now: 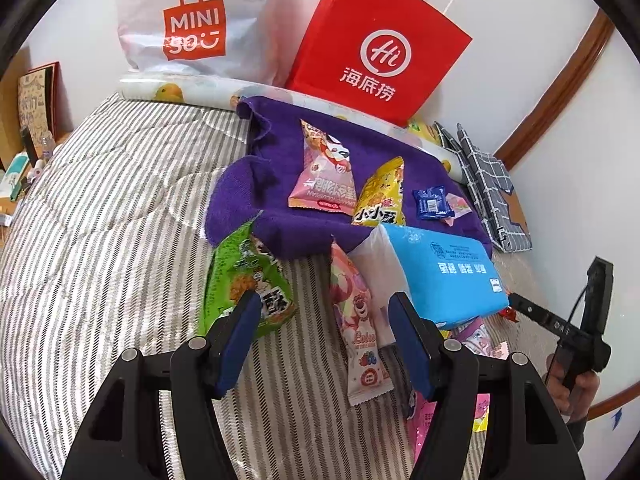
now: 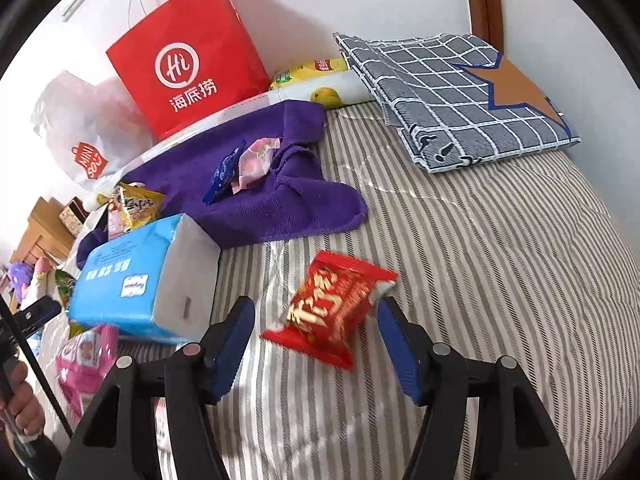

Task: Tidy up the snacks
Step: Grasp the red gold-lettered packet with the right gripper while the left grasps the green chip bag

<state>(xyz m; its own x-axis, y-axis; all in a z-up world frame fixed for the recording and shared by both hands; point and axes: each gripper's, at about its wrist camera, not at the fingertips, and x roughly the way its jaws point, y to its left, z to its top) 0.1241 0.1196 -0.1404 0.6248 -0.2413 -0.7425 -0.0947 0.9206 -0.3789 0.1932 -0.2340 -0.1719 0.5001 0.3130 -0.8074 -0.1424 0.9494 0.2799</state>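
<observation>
Snacks lie on a striped bed. In the left wrist view my left gripper (image 1: 326, 312) is open and empty, with a pink bear packet (image 1: 358, 324) between its fingers and a green packet (image 1: 248, 284) by the left finger. On the purple towel (image 1: 276, 184) lie a pink packet (image 1: 324, 172), a yellow packet (image 1: 380, 196), a blue candy (image 1: 432, 204) and a small pink candy (image 1: 459, 205). In the right wrist view my right gripper (image 2: 316, 318) is open, with a red packet (image 2: 332, 308) on the bed between its fingers, blurred. The right finger seems to touch its corner.
A blue tissue pack (image 1: 444, 276) (image 2: 136, 280) lies between the grippers. A red paper bag (image 1: 380, 48) (image 2: 188, 56) and a white Miniso bag (image 1: 196, 20) stand at the wall. A folded checked cloth (image 2: 460, 96) lies at the bed's far right. More pink packets (image 2: 88, 360) lie left.
</observation>
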